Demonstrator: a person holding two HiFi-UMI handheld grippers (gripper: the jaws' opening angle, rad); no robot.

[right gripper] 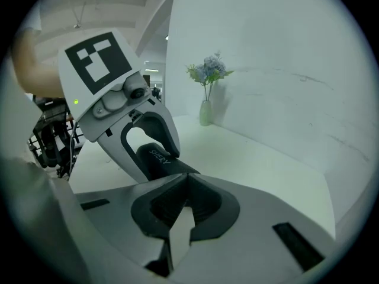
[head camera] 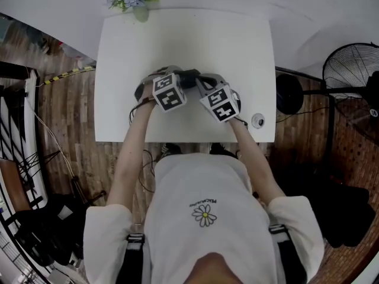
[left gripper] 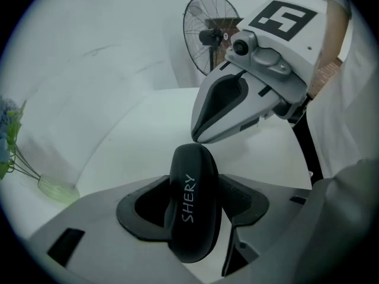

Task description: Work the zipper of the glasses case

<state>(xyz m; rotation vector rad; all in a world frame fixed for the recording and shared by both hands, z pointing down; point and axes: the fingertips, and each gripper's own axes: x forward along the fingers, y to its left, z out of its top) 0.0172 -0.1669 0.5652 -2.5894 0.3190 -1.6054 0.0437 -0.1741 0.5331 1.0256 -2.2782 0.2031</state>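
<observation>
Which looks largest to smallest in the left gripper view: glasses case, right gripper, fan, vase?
right gripper
glasses case
fan
vase
Case and fan look close; the fan is farther away.

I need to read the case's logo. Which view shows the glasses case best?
Left gripper view: the glasses case stands centre frame between the jaws, its lettering legible. The right gripper view shows only one end. The head view hides it almost wholly.
</observation>
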